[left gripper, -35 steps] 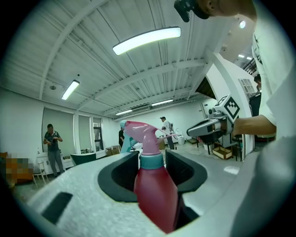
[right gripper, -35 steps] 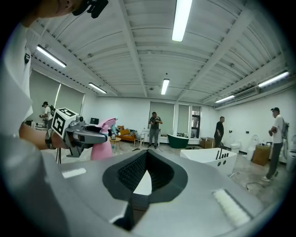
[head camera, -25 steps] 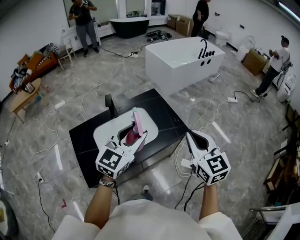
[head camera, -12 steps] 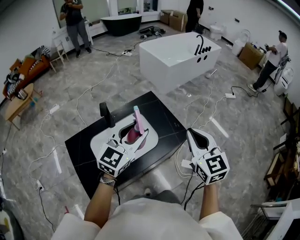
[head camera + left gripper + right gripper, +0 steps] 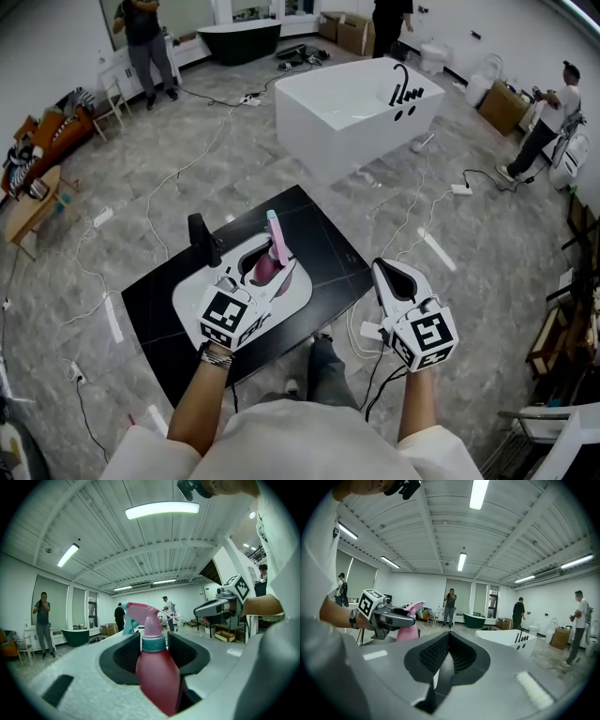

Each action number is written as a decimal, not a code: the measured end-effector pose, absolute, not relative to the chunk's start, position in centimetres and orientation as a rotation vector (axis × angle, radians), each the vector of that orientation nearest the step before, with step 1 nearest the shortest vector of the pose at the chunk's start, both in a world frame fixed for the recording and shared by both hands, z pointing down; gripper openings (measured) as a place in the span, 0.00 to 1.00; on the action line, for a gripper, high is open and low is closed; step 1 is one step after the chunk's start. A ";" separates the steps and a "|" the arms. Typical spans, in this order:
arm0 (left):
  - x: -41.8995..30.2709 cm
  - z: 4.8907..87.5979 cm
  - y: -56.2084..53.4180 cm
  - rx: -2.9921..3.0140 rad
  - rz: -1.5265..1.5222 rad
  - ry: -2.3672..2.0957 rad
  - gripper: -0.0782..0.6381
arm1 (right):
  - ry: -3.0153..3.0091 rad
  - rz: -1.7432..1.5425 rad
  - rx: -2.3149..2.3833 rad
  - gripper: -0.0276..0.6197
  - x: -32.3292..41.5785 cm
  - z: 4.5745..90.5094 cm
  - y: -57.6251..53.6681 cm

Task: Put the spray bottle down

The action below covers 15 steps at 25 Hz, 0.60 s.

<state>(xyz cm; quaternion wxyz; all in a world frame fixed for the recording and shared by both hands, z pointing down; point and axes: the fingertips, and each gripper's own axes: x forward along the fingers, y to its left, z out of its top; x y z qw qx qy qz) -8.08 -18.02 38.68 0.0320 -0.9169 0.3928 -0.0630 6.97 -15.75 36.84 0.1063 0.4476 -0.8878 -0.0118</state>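
In the head view, the left gripper (image 5: 269, 278) reaches out level at the near left, its jaws clamped on a pink plastic spray bottle (image 5: 266, 268) with a teal collar. The bottle stands roughly upright over a white oval basin (image 5: 187, 296) set on a black stone slab (image 5: 314, 230), with a black tap (image 5: 201, 237) at the basin's far left. From this angle I cannot tell whether the bottle's base touches the basin. The right gripper (image 5: 380, 269) hangs to the right, off the slab's near right edge, and a white rectangular bathtub (image 5: 347, 112) stands farther off. In the left gripper view, the two ribbed pads press on the spray bottle (image 5: 157, 677) just below its collar, with the trigger head rising above them. In the right gripper view, the right gripper (image 5: 447, 641) has its jaws together with nothing between them. The left gripper (image 5: 391, 617) and the spray bottle (image 5: 408, 629) show at the left, and the bathtub (image 5: 508, 638) shows at the right.
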 end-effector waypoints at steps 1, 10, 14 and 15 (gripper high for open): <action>-7.8 38.9 -18.9 -2.823 -0.195 1.214 0.37 | -2.610 -0.029 1.312 0.05 7.3 37.1 -16.5; -5.4 41.6 -27.0 -2.828 -0.192 1.217 0.37 | -2.595 -0.003 1.317 0.05 9.1 39.2 -23.8; -4.3 43.3 -30.5 -2.841 -0.177 1.229 0.37 | -2.575 0.018 1.296 0.05 9.7 40.6 -26.2; -4.1 43.7 -31.3 -2.846 -0.171 1.233 0.37 | -2.571 0.024 1.294 0.05 9.8 40.9 -26.8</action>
